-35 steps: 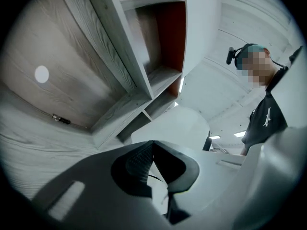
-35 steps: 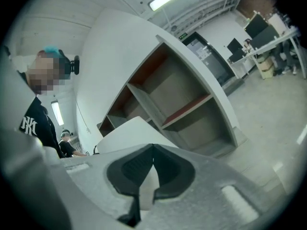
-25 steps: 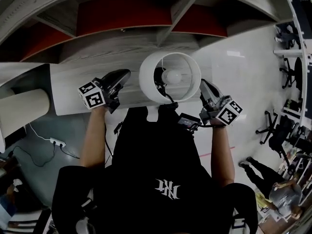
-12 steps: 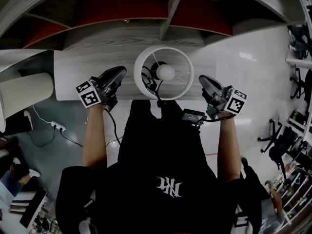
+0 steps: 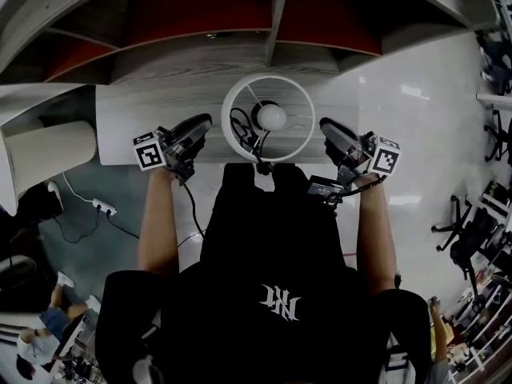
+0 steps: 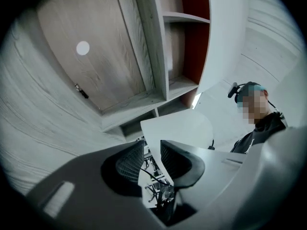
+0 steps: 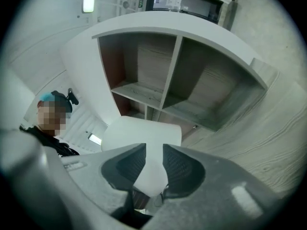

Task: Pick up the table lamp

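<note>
We find the lamp (image 5: 270, 117) standing on the table (image 5: 160, 110), not lifted. The left gripper (image 5: 204, 123) and right gripper (image 5: 326, 126) flank its shade, just beside it. Both sets of jaws have just been opening and grip nothing. Grasp and lift remain outstanding.

Lamp (image 5: 270, 118) straightened; left hand-held gripper (image 5: 206, 123), right hand-held gripper (image 5: 326, 126) just opened astride its shade (image 5: 298, 109).

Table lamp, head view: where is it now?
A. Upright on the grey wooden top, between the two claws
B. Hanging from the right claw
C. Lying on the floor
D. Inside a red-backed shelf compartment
A: the table lamp stands on the wooden top with the left claw and right claw either side; both have just been opening, jaws apart, the lamp showing in each gap.
</note>
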{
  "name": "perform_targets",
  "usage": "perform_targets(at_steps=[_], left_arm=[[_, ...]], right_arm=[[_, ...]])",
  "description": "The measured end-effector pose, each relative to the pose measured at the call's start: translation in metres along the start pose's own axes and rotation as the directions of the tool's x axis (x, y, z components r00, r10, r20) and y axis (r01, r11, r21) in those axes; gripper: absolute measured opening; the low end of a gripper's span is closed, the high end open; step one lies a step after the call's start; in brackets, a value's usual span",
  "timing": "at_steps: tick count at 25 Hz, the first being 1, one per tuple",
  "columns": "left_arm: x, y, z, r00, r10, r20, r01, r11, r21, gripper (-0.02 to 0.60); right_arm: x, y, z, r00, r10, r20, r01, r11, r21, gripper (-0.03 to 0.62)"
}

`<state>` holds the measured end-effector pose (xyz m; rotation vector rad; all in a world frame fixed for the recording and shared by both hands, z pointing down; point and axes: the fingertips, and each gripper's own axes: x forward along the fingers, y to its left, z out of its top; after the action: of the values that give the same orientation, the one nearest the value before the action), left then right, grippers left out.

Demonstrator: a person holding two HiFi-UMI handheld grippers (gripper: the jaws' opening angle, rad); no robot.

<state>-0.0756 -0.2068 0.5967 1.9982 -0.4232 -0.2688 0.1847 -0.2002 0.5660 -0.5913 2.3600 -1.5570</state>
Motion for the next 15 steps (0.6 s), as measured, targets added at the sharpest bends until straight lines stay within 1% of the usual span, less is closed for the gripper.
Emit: perform_targets(at_steps=[3, 5, 7, 11, 13, 15], left_arm=[[0.006, 0.003, -0.010, 0.999, -0.027, -0.045, 0.024, 0.998, -0.057, 0.129], [0.010, 0.002, -0.015, 0.996, -0.059, -0.061, 0.053, 0.994, -0.097, 0.154], [0.014, 0.001, -0.017, 0.994, -0.082, -0.072, 0.073, 0.990, -0.121, 0.167], [0.019, -0.004, -0.010, 0.989, -0.147, -0.034, 0.138, 0.973, -0.186, 0.181], [0.020, -0.004, -0.008, 0.988, -0.154, -0.021, 0.146, 0.967, -0.210, 0.181], [0.017, -0.001, -0.009, 0.987, -0.159, -0.012, 0.151, 0.956, -0.252, 0.181]], right_arm=[[-0.004, -0.007, -0.002, 1.000, 0.011, 0.018, -0.012, 0.999, 0.048, 0.121], [-0.007, -0.011, -0.001, 0.999, 0.015, 0.039, -0.017, 0.997, 0.073, 0.131], [-0.009, -0.015, 0.000, 0.998, 0.030, 0.063, -0.036, 0.995, 0.097, 0.146], [-0.006, -0.019, -0.002, 0.994, 0.066, 0.090, -0.080, 0.983, 0.168, 0.149], [-0.005, -0.020, -0.005, 0.994, 0.068, 0.085, -0.083, 0.978, 0.191, 0.161], [-0.004, -0.025, -0.010, 0.996, 0.057, 0.069, -0.070, 0.976, 0.206, 0.171]])
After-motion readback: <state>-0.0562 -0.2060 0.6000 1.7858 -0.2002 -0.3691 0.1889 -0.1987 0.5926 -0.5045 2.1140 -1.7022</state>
